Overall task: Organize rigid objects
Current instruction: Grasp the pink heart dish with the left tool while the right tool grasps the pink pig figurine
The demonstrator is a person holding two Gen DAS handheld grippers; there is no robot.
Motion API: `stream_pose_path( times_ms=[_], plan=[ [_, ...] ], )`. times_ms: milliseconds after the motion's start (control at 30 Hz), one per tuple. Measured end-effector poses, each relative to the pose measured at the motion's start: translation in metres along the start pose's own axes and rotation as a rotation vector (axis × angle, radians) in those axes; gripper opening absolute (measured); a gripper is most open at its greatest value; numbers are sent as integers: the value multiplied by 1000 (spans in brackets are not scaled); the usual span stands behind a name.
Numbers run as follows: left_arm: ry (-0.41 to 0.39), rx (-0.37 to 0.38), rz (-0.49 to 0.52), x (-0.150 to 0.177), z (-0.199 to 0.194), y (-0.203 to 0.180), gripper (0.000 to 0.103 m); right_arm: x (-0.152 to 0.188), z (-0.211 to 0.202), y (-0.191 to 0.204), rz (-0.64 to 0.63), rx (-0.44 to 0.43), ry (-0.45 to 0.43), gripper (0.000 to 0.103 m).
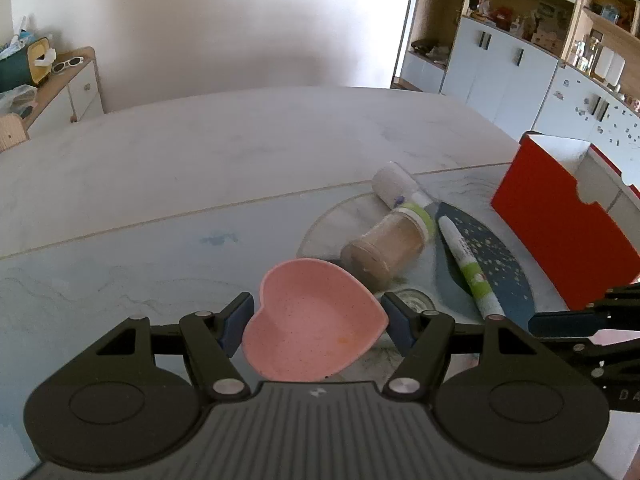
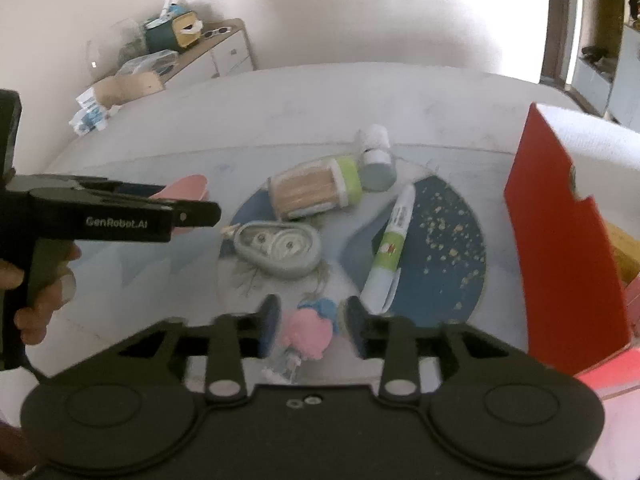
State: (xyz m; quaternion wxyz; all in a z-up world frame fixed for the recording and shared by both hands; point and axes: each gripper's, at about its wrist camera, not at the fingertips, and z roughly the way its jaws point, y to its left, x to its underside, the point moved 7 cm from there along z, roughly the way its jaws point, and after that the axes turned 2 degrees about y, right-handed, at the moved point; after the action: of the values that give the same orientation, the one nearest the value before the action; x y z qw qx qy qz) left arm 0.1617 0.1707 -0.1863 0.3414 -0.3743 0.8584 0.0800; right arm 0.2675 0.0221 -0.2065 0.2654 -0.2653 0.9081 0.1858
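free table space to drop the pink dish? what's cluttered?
Bare tabletop runs left of the round mat, back to the far edge. Crowded: the mat holds the toothpick jar, small bottle, marker and tape dispenser. The red box walls off the right. The left gripper holds the heart dish.

Both wrist cams look steeply down, close over the pale marble table (image 1: pixel 160 184); both see the round blue-speckled plate (image 1: pixel 504 264) (image 2: pixel 448 240).
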Motion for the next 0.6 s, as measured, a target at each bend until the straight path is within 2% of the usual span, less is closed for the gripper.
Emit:
stream_pose_path(
  times_ms=[33,67,267,500,567,600],
  plan=[
    [1,-1,-1,2,-2,-1,70,2,-1,1,2,-7,3,59],
    [4,0,-5,4,-3,-2,70,5,0,2,-5,-14,6,62],
    [15,-2,-25,11,-8,-4,70,17,23,9,-26,2,62,63],
    [23,-14,-40,19,-12,-3,70,19,42,11,-31,39,72,57],
    [24,-15,-41,21,-13,-3,70,19,42,11,-32,51,63,52],
    [24,-16,-40,22,-13,-3,70,18,43,11,-35,58,60,46]
  ],
)
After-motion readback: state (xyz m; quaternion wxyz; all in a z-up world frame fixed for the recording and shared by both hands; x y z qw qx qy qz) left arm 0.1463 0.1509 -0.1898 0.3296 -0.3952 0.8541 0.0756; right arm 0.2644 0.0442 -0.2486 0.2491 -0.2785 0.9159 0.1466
